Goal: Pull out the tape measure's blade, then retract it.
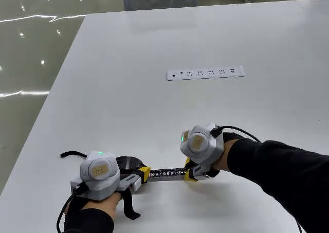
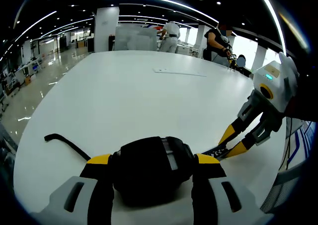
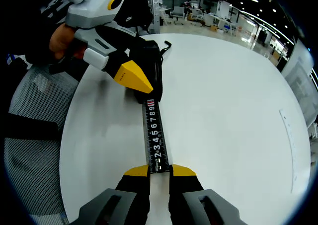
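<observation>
I've got the left gripper [image 2: 154, 159] clenched on the tape measure [image 2: 151, 174], yellow jaw tips on either side of its black body. It sits low on the white table [image 1: 154, 114], near the edge closest to me and towards the left in the head view. Its black strap [image 2: 64, 141] trails off across the tabletop on the far side from the other gripper, loose and curved. The right gripper [image 3: 159, 171] is closed on the free end of the blade [image 3: 155, 135], jaws nearly together with the tip pinched between them. A short stretch of blade is out, running straight between the two grippers, printed digits facing up, lying flat just over or on the table, can't tell which. The two grippers are near each other, jaws pointing at one another. A white power strip [image 1: 205, 73] lies well apart, farther up the table. A mesh chair back [image 3: 35, 135] is beside the table edge in the right gripper view
</observation>
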Tool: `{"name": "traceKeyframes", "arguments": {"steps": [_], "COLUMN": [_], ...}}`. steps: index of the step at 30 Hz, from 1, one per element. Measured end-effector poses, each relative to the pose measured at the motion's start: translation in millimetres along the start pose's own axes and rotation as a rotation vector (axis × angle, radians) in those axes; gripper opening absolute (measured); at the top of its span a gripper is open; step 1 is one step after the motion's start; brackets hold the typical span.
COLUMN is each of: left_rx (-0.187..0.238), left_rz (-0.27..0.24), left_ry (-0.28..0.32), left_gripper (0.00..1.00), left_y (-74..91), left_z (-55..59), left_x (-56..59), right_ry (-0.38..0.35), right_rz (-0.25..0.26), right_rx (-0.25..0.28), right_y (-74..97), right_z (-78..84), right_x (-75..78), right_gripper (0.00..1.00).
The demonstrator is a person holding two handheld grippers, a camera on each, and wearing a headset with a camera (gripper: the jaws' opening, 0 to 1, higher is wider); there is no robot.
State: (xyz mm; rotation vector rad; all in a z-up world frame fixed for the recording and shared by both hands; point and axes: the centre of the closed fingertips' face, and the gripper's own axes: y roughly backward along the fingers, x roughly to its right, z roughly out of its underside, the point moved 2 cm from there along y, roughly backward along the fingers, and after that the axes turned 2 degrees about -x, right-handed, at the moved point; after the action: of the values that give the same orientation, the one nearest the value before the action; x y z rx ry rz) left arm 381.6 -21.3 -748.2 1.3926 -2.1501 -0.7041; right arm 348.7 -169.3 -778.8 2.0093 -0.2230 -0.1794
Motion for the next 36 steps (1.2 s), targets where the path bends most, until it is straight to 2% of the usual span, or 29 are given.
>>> {"name": "traceKeyframes", "arguments": {"steps": [8,21,36], "left_rx": [-0.002,-0.002,-0.002], "left_rz": [0.003,0.003,0.008], "left_ry": [0.002,0.004,0.013], "left_gripper": [0.58,0.58,0.58], "left_y": [0.5,-0.1,-0.5], "left_z": [0.0,0.0,0.6], "left_x": [-0.5,-0.9,-1.2], "right_ry": [-0.019,-0.014,-0.003], "right_rz": [-0.008,-0.003,-0.008], "right_rx": [0.025,0.015,0.034], "right_y": [-1.2,-3.8,-7.1], "right_z": [-2.8,-7.1,-12.4], "right_x": [1.4,2.0,2.8], "right_gripper": [0.09,0.1,0.1]}}
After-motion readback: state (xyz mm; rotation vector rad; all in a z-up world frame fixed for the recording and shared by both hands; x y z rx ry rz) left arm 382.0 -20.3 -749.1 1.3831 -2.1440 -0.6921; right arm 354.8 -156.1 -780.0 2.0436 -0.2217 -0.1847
